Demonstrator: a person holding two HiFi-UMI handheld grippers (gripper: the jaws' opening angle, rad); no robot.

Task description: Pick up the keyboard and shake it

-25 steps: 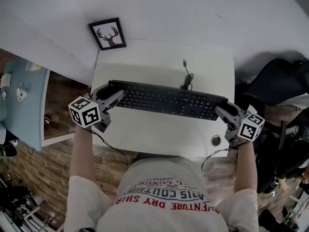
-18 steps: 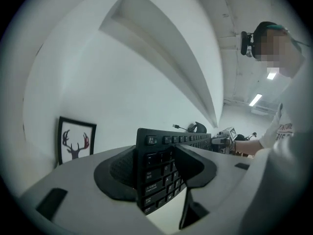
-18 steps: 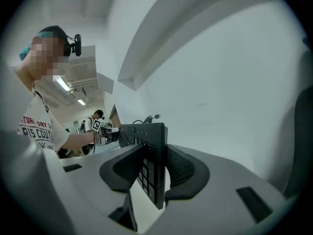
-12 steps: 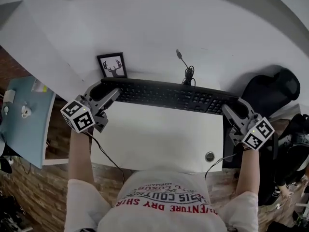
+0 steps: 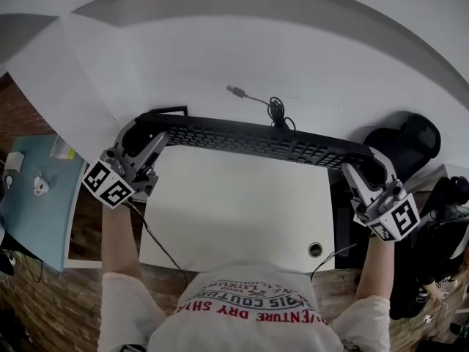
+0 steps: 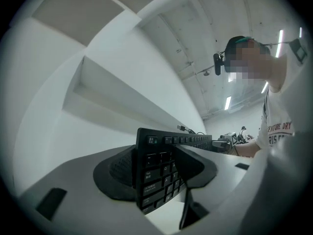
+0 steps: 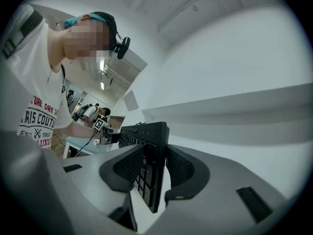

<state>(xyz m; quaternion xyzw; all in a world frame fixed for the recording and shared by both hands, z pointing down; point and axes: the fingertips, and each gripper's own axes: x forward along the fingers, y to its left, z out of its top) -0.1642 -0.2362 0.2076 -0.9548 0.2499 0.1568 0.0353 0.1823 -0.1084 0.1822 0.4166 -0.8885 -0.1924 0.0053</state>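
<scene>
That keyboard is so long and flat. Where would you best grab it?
By its two short ends, coming in from each side: the keyboard is long but thin, so jaws span its thickness. The left gripper and right gripper do so.

Bright, even, diffuse indoor light; shadows soft. Glare from ceiling tube lights, far beyond the left gripper fingers, upper right. Both gripper views: heavy fisheye, black corners, walls bowed. Pads nearest the lens slightly soft; keyboard between them sharp. Head view crisp, edges curved.
</scene>
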